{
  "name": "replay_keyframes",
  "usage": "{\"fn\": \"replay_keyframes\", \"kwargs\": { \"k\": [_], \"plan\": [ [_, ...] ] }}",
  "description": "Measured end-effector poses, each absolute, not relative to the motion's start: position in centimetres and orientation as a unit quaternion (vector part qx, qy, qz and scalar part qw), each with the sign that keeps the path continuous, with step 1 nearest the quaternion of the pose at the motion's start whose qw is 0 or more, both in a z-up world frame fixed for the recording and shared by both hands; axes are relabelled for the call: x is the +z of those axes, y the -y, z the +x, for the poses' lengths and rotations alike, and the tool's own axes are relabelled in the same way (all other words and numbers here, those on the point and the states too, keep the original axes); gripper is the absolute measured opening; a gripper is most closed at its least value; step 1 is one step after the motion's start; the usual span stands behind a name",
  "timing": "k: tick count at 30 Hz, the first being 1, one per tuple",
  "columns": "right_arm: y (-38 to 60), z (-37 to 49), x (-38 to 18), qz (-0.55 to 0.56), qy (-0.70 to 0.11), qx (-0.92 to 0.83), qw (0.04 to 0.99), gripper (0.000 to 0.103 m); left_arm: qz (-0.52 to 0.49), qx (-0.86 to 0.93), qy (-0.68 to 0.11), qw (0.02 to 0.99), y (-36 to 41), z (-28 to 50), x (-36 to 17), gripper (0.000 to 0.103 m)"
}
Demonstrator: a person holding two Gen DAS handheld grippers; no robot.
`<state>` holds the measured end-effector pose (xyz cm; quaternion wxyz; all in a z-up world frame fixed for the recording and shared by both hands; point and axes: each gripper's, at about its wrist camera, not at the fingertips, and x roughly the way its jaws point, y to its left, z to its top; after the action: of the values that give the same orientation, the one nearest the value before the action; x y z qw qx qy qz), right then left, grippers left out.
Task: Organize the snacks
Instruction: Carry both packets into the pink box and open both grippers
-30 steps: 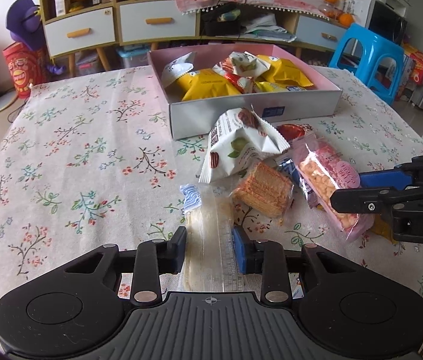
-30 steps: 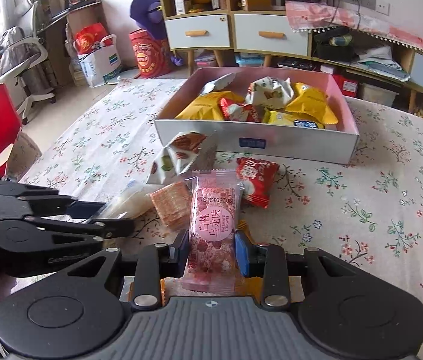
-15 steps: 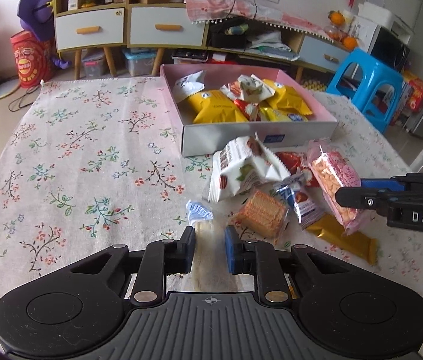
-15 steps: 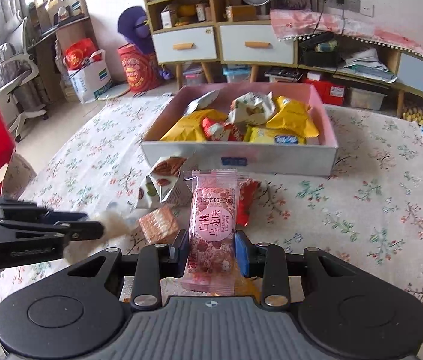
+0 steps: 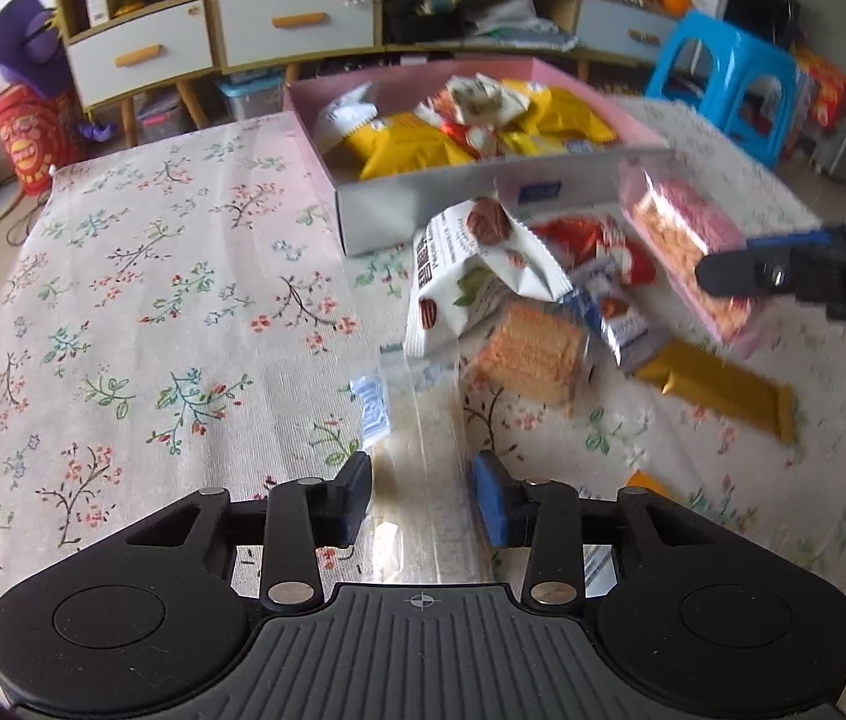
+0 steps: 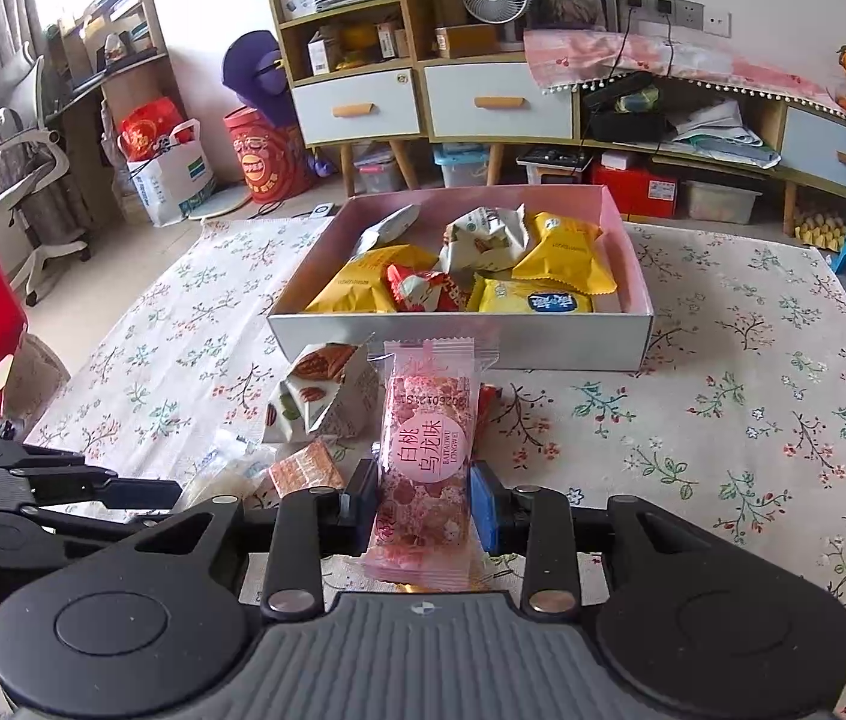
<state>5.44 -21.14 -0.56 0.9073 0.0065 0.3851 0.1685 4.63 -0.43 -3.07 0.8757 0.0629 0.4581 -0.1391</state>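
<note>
Now left gripper point(image 5: 422, 497) jaws opening again around the clear packet point(image 5: 423, 438) on the bench point(image 5: 171, 300) after a brief pinch; regrasp likely. Right gripper point(image 6: 423, 504) unchanged, clamped on pink snack point(image 6: 426, 456), raised short of the box point(image 6: 465, 333)

Pink snack packet point(image 6: 426, 468) upright — pink box point(image 6: 633, 252) holds packets.
</note>
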Motion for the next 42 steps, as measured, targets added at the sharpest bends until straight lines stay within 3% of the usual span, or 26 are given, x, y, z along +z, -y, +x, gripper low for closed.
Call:
{"fn": "replay_keyframes", "kwargs": {
  "k": [3, 9, 13, 26, 42],
  "plan": [
    [20.9, 5.4, -0.7, 0.002, -0.389, 0.174, 0.905, 0.023, 0.074, -0.136, -0.463, 0.873, 0.6, 4.5, -3.5, 0.038],
    [20.4, 5.6, -0.8, -0.001, -0.394, 0.176, 0.902, 0.023, 0.056, -0.122, -0.459, 0.878, -0.3, 4.4, -2.7, 0.021],
    [20.5, 6.0, 0.0, 0.006, -0.386, 0.177, 0.905, 0.023, 0.047, -0.119, -0.451, 0.884, -1.0, 4.4, -1.6, 0.018],
    [22.6, 10.0, 3.4, 0.069, -0.348, 0.166, 0.920, 0.023, -0.011, -0.111, -0.412, 0.904, -2.8, 6.3, 3.0, 0.016],
    [23.4, 16.7, 0.6, 0.116, -0.351, 0.157, 0.916, 0.023, -0.012, -0.107, -0.380, 0.919, 2.3, 15.0, 4.0, 0.016]
  ]
}}
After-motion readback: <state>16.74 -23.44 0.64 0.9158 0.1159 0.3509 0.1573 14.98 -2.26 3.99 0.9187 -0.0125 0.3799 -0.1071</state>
